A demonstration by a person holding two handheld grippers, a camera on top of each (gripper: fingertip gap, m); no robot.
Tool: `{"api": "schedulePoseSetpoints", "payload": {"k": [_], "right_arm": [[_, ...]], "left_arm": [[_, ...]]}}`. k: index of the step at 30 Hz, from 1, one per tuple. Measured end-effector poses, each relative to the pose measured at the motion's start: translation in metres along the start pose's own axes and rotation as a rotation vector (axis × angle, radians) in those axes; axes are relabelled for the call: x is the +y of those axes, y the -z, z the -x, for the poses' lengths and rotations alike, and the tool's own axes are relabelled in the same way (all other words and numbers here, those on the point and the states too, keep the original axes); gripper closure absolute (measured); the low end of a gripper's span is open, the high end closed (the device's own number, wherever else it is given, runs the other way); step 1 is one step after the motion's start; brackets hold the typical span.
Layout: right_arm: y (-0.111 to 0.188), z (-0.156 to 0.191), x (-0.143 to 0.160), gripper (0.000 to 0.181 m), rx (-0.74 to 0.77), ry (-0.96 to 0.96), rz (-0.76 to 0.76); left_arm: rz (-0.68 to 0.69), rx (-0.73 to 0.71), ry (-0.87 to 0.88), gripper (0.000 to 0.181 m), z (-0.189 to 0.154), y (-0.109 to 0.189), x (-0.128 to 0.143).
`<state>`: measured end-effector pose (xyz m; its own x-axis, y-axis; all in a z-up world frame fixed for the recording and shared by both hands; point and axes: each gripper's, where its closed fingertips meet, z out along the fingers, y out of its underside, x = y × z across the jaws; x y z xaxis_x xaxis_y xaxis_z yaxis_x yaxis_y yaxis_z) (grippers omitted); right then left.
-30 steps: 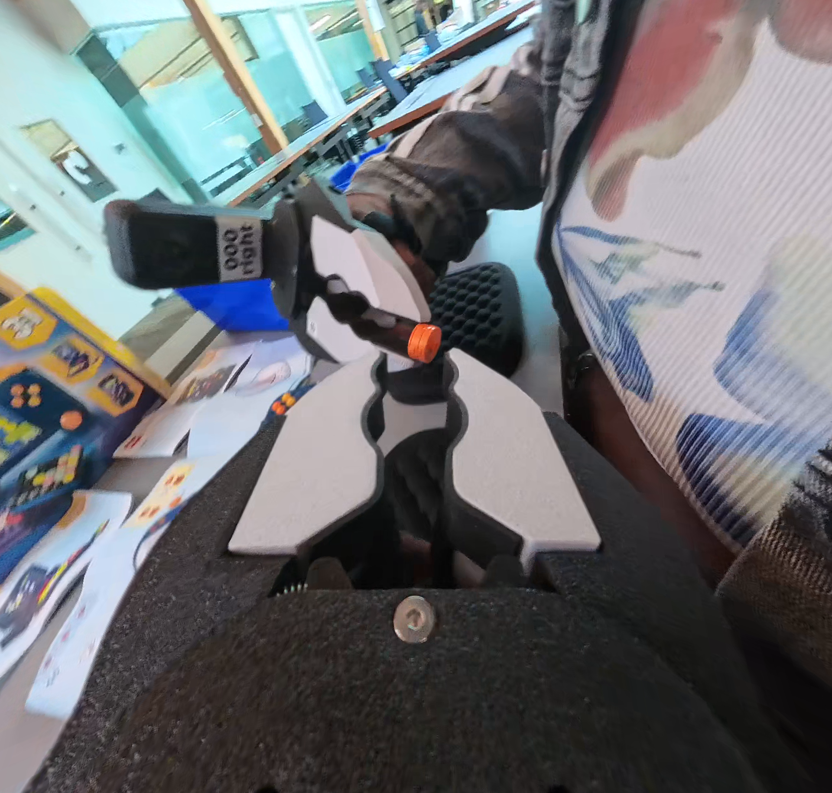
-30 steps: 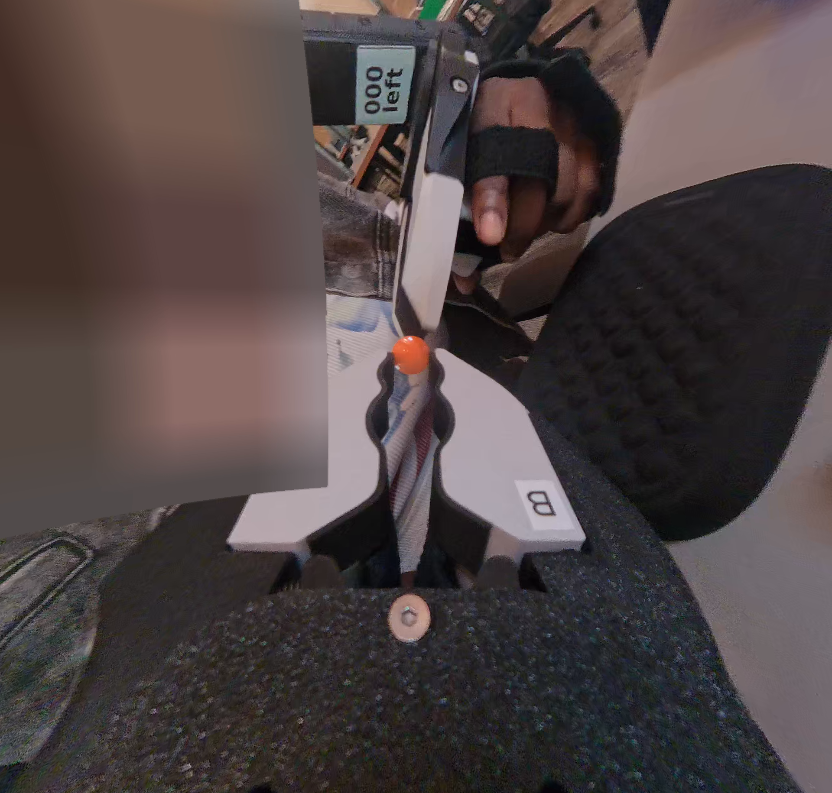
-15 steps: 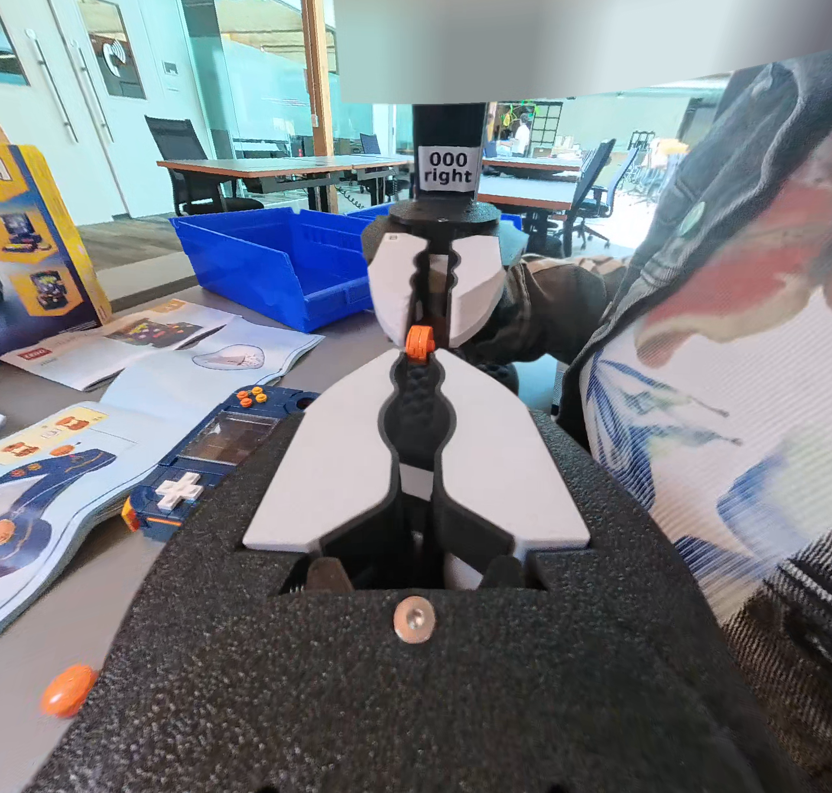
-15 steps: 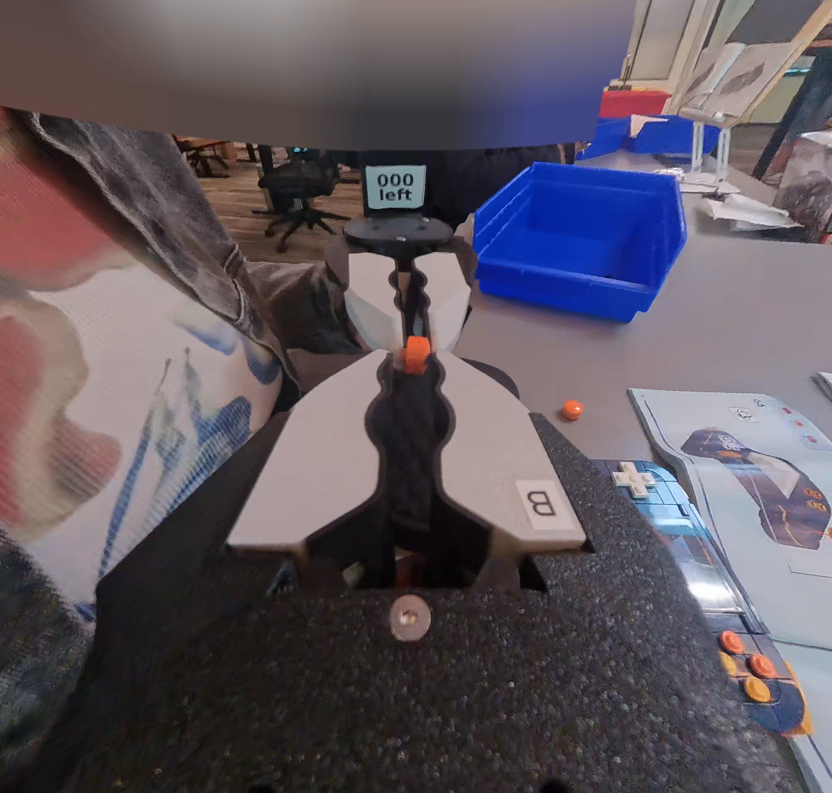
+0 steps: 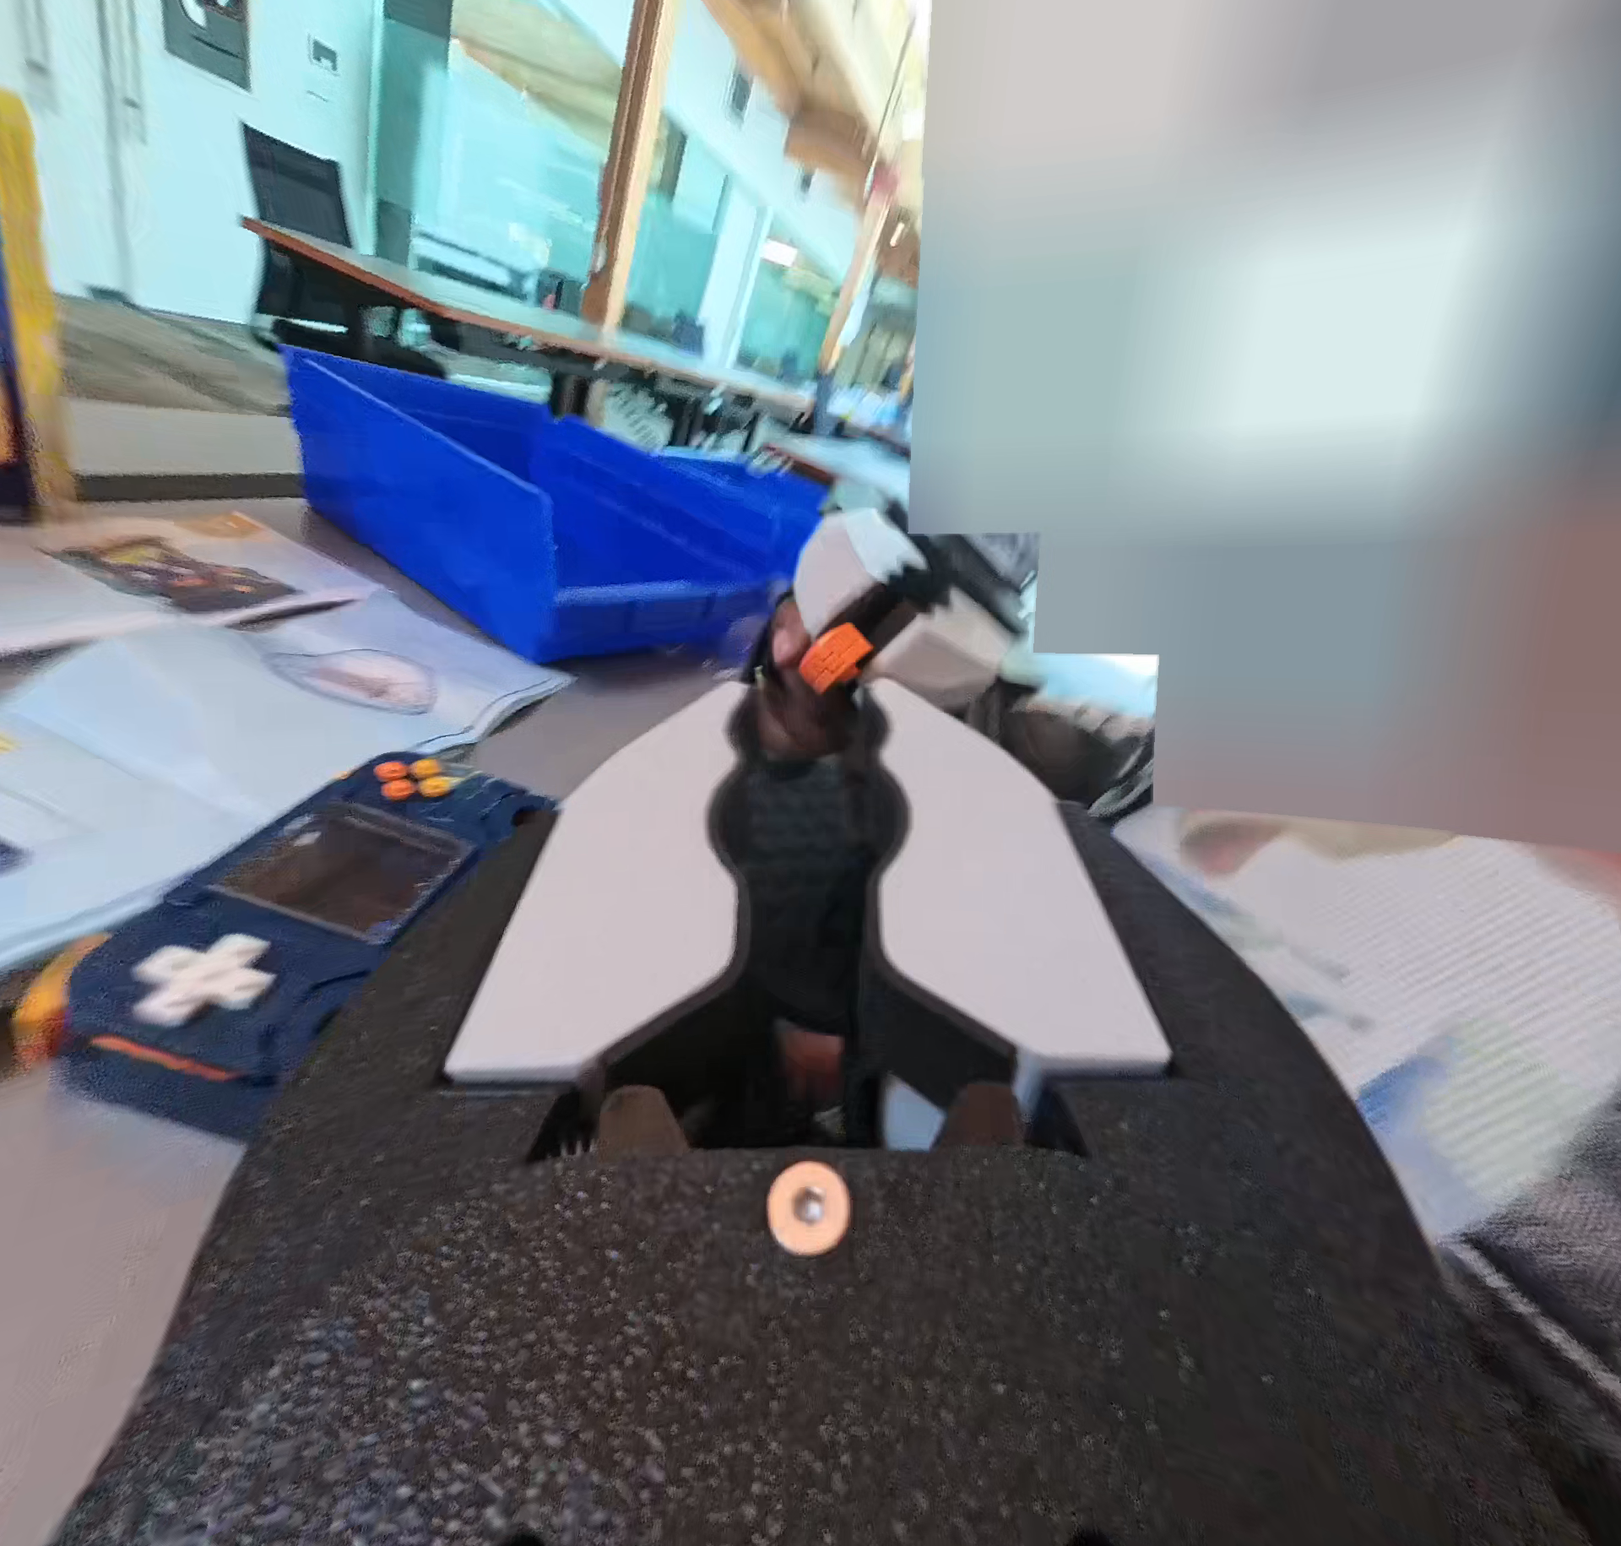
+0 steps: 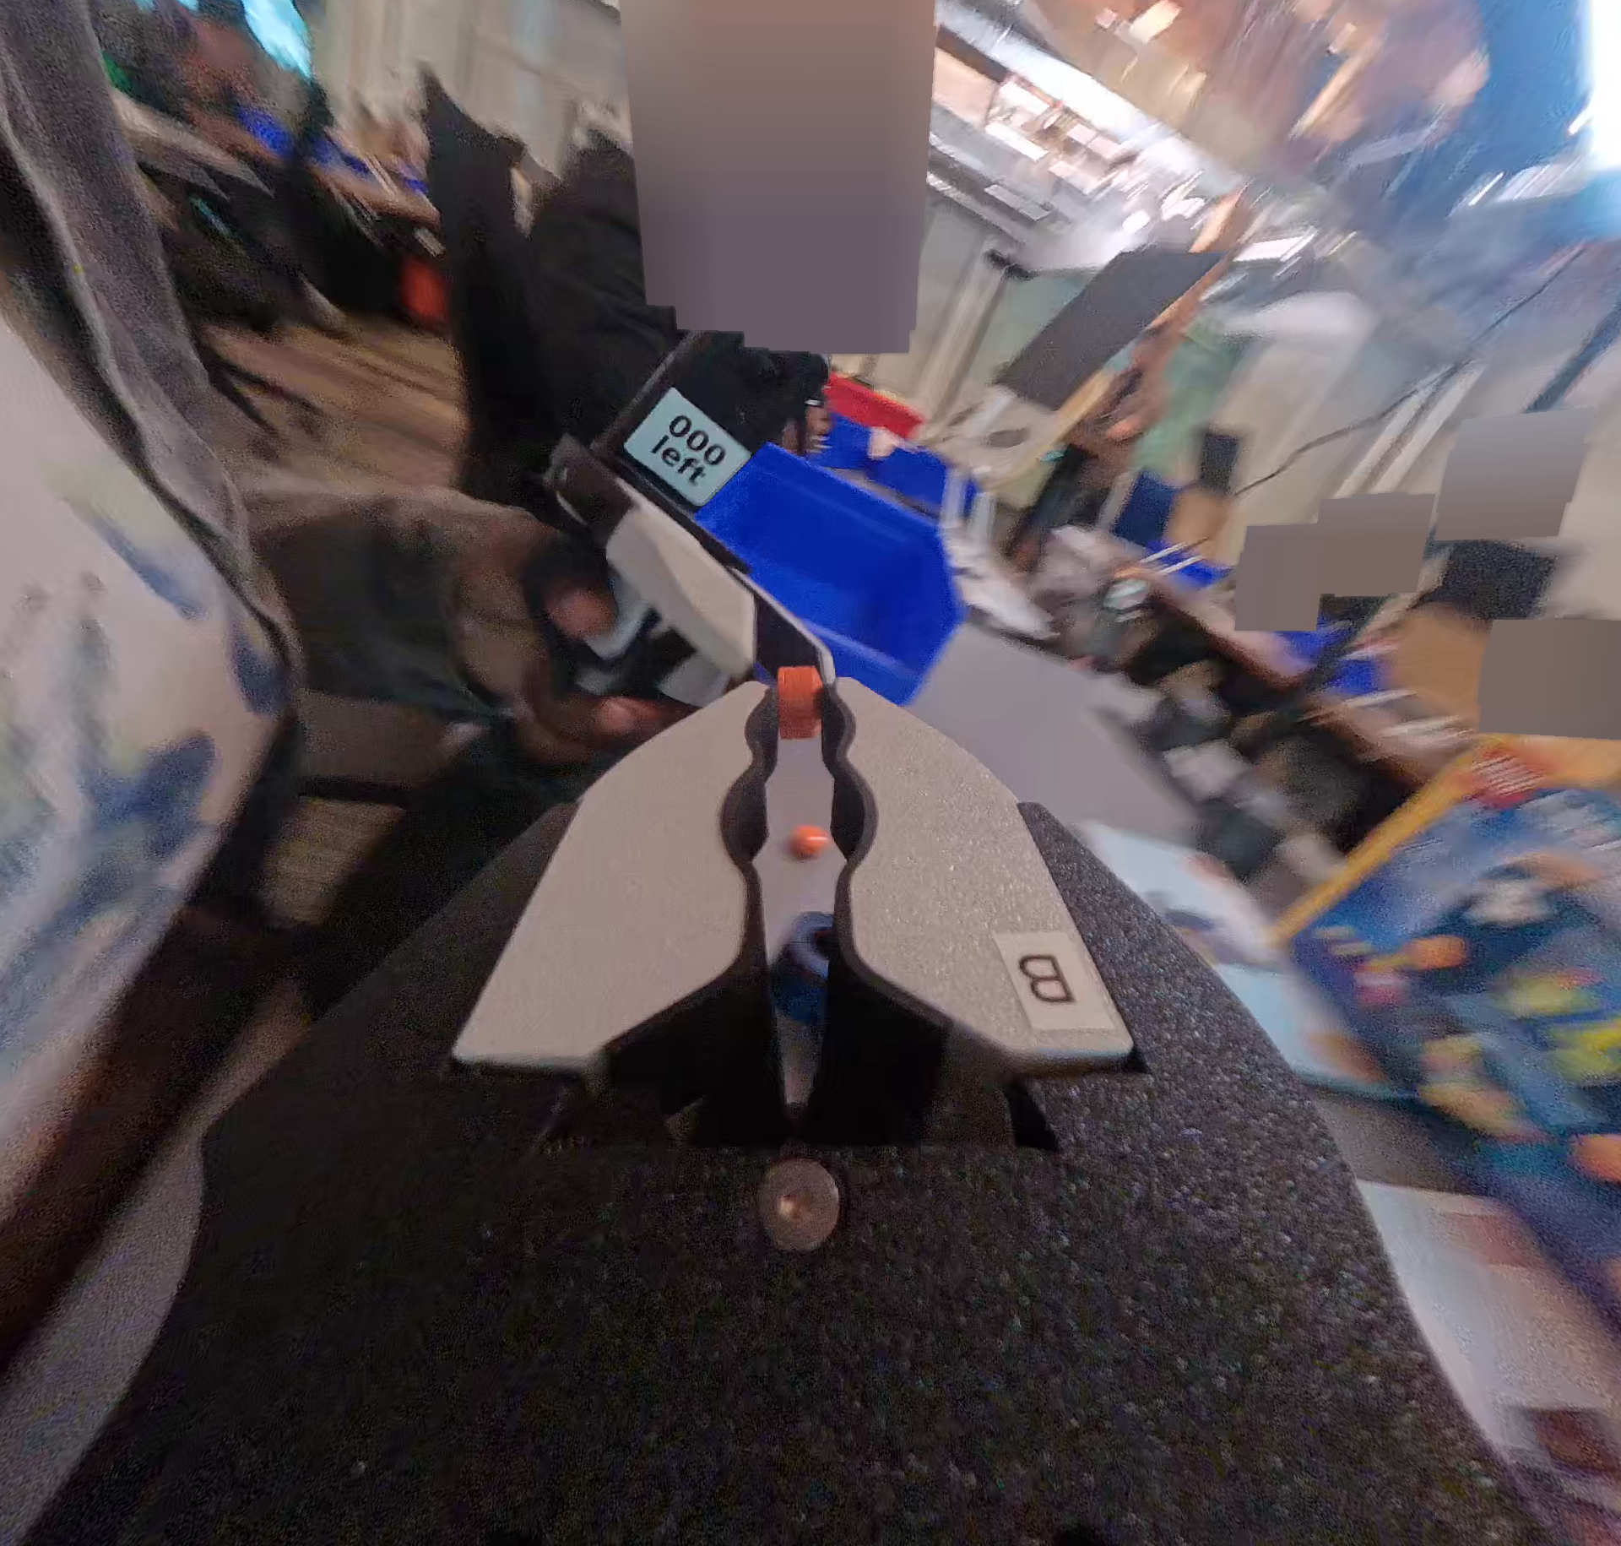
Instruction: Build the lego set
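Observation:
My right gripper [image 6: 798, 706] is shut on a small orange round Lego piece [image 6: 796, 701] at its fingertips, held up in the air. In the left wrist view the same orange piece [image 5: 833, 657] sits in the right gripper's grey fingers [image 5: 855, 574], just beyond my left gripper [image 5: 807, 692]. The left gripper's jaws stand apart with nothing between them. The left gripper's fingers [image 6: 684, 609] reach the orange piece from the upper left. A dark blue Lego handheld console [image 5: 263, 916] with a white cross pad and orange buttons lies on the grey table [image 5: 88, 1241].
A blue bin [image 5: 491, 521] stands at the back of the table and also shows in the right wrist view [image 6: 833, 556]. Open instruction booklets [image 5: 219, 697] lie left of the console. A loose orange stud [image 6: 807, 840] lies on the table. The Lego box [image 6: 1447, 934] stands at the right. The person's torso [image 5: 1403, 934] is close. Only a small space, under 4 cm, lies between the two pairs of fingers. Both grippers' tips are roughly 15 centimetres from the dark blue Lego handheld console [image 5: 263, 916].
Both views have swung and blurred. The left gripper's jaws have spread off the orange piece, and the right gripper keeps hold of it, now tilted to the right.

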<state>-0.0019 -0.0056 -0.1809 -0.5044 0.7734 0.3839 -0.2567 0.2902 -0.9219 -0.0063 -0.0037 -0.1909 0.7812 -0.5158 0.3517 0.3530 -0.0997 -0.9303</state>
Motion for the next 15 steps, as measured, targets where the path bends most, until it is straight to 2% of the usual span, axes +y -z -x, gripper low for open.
{"api": "schedulePoseSetpoints", "payload": {"k": [2,4,8,15], "right_arm": [[0.000,-0.006,-0.004,0.172,0.107,0.211,0.026],[-0.001,-0.011,-0.006,0.172,0.181,0.323,0.042],[-0.003,-0.015,-0.007,0.172,0.243,0.377,0.057],[-0.001,-0.015,-0.010,0.172,0.260,0.364,0.025]], "left_arm": [[-0.136,0.147,0.235,0.154,-0.004,0.004,-0.017],[-0.234,0.246,0.399,0.153,-0.004,0.004,-0.026],[-0.215,0.238,0.410,0.153,-0.005,-0.010,-0.017],[-0.244,0.239,0.432,0.164,-0.004,-0.016,-0.021]]}}
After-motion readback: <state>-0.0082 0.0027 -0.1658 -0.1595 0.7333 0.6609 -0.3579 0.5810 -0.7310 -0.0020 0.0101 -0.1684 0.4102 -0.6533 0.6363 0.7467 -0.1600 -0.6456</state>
